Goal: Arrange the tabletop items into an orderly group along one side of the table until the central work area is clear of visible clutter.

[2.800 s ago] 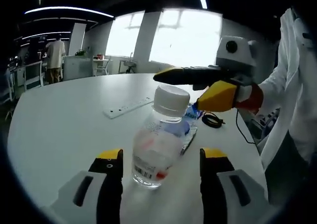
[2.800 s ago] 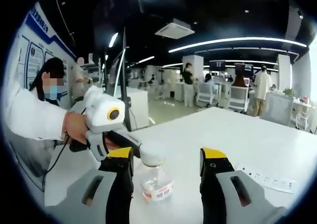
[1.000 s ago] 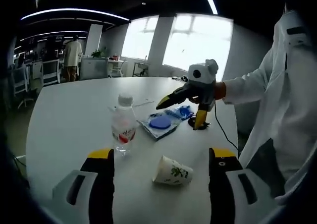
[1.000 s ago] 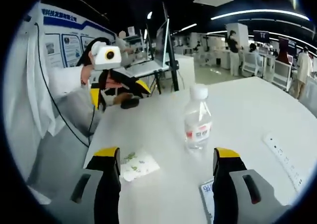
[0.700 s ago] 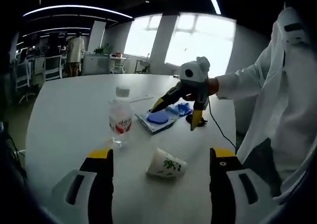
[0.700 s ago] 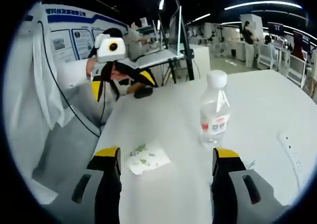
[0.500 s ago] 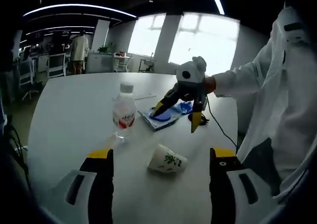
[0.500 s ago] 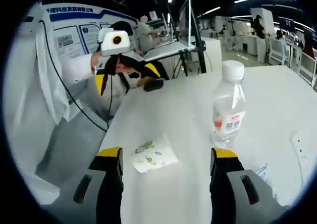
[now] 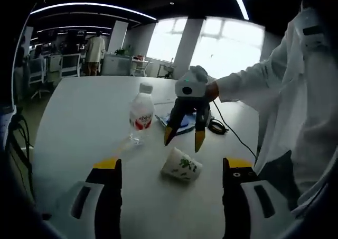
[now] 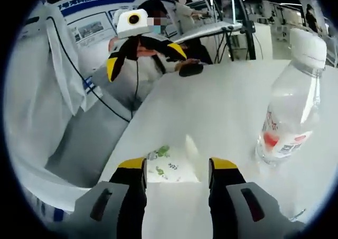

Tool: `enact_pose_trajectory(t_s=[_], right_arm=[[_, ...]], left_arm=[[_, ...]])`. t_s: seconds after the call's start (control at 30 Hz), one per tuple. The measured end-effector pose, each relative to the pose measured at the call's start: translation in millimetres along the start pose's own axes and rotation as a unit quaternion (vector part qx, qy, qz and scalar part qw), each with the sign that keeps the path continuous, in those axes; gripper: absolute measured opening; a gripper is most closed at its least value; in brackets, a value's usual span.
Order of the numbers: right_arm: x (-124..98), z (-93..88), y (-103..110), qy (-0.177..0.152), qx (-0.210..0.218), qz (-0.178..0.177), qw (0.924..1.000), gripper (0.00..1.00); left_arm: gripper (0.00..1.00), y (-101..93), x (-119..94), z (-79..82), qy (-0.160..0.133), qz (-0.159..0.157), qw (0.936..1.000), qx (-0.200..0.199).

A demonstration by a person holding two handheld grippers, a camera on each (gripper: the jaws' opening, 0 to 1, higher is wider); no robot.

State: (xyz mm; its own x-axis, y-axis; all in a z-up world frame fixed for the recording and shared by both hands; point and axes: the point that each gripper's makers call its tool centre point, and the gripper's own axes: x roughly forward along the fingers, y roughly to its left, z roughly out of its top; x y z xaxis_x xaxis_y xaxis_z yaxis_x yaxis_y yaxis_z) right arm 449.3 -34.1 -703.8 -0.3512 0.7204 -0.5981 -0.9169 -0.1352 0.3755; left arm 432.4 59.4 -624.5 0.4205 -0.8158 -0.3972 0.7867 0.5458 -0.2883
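Jaws of the left gripper (image 9: 169,167) stand wide apart, holding nothing, low over the table (image 9: 79,117) edge. Ahead, the right gripper (image 9: 183,138) points down over the tipped paper cup (image 9: 181,166), beside the upright water bottle (image 9: 141,112).

Right gripper view: its own jaws (image 10: 177,167) straddle the paper cup (image 10: 169,170), part-open; the bottle (image 10: 290,112) stands right.
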Motion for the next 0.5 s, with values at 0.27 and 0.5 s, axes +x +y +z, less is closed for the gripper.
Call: enact_pose_trajectory(t_s=[0.27,0.5], right_arm=[[8.2,-8.4,-1.4,0.024,-0.009,0.034,0.9991,0.28],[6.4,-12.5,9.2,0.031,-0.013,0.051,0.9981,0.1]], left_arm=[[0.79,4.0,-0.1,-4.0,-0.003,0.009,0.9999,-0.009],[0.79,5.1,1.0,-5.6,-0.002,0.011,0.9999,-0.01]])
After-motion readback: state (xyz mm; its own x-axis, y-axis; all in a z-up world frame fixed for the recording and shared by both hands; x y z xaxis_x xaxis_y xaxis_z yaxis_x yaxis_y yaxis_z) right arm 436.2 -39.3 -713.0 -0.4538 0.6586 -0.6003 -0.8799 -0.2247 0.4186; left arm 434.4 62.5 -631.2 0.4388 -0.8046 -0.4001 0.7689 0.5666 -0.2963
